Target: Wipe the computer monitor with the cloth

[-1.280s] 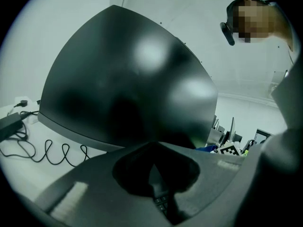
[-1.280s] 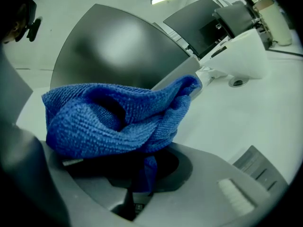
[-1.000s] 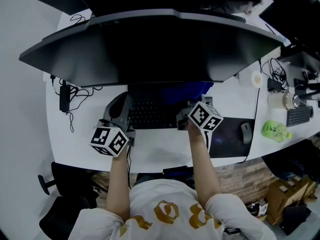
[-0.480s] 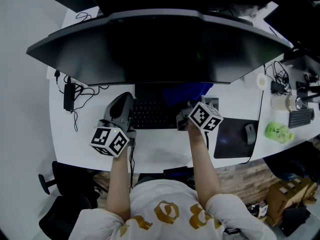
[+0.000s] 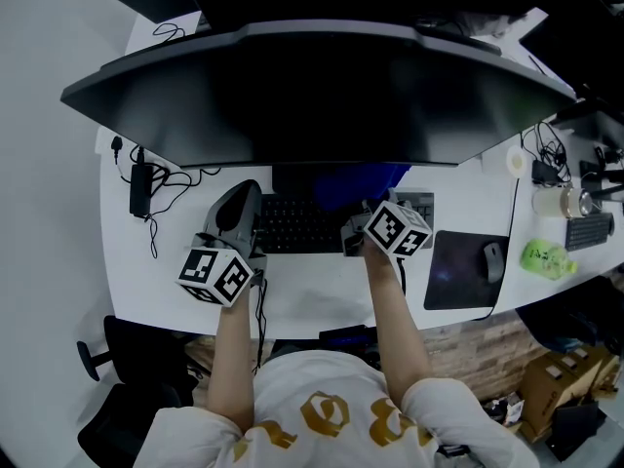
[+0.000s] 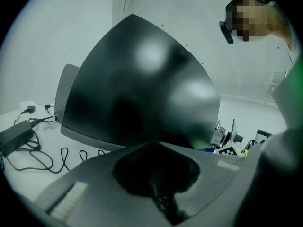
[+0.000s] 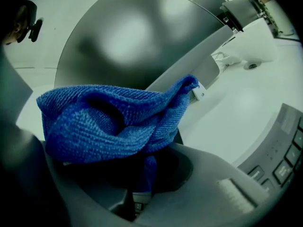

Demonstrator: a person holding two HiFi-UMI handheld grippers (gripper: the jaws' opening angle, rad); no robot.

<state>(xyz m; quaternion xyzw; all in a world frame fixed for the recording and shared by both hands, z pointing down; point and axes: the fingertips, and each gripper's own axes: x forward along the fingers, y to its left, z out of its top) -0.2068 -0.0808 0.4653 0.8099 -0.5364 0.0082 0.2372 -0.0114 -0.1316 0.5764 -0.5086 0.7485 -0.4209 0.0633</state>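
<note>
Cloth (image 7: 113, 119): one, in right gripper (image 5: 353, 224)

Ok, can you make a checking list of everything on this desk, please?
Surface: white desk.
Job's things: dark curved monitor; blue cloth, bunched, in front of the monitor.
Clutter: keyboard, mouse on a mat, tape roll, cup, green item.
Grippers: left tongs shut, empty; right tongs shut on the cloth.
Cables: power brick with loose cable at left; more cables at right.
Surroundings: chair, boxes, wood floor.
</note>
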